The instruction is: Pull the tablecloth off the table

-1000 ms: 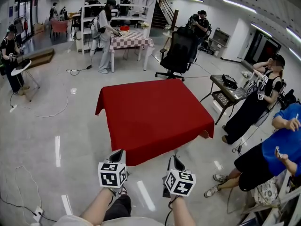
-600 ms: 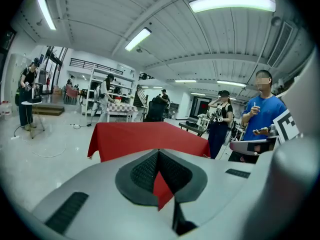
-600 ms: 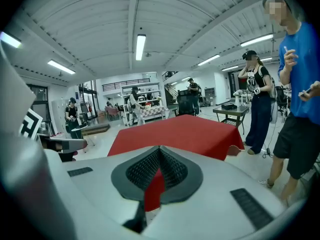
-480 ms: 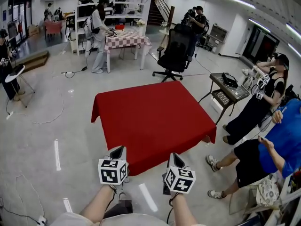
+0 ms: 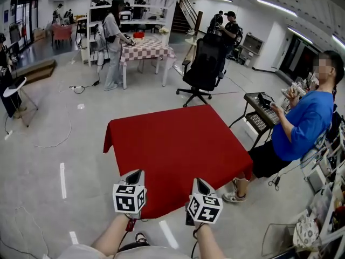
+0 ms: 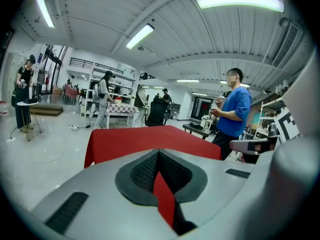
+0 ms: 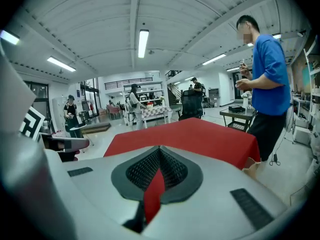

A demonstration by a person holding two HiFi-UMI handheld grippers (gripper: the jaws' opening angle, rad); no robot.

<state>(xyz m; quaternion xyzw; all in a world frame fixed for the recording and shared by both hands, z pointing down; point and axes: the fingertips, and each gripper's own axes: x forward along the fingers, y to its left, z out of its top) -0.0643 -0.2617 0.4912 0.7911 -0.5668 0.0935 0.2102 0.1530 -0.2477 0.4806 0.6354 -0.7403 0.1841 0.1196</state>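
Left gripper (image 5: pixel 137 174) and right gripper (image 5: pixel 198 182) each clamp the near edge of the tablecloth (image 5: pixel 178 142), which hides the table.

Tablecloth (image 5: pixel 178 144) ahead, chair (image 5: pixel 205 63) behind it, person (image 5: pixel 296 128) at its right, left gripper (image 5: pixel 135 175) and right gripper (image 5: pixel 200 183) on its near edge

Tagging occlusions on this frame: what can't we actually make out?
- Table: in the head view the red tablecloth covers its top. Only one corner shows, in the right gripper view.
- Cloth's near hem: in the head view it is hidden behind the left tool, the right tool and their marker cubes.
- Items on the far checkered table: too small to tell in the head view.
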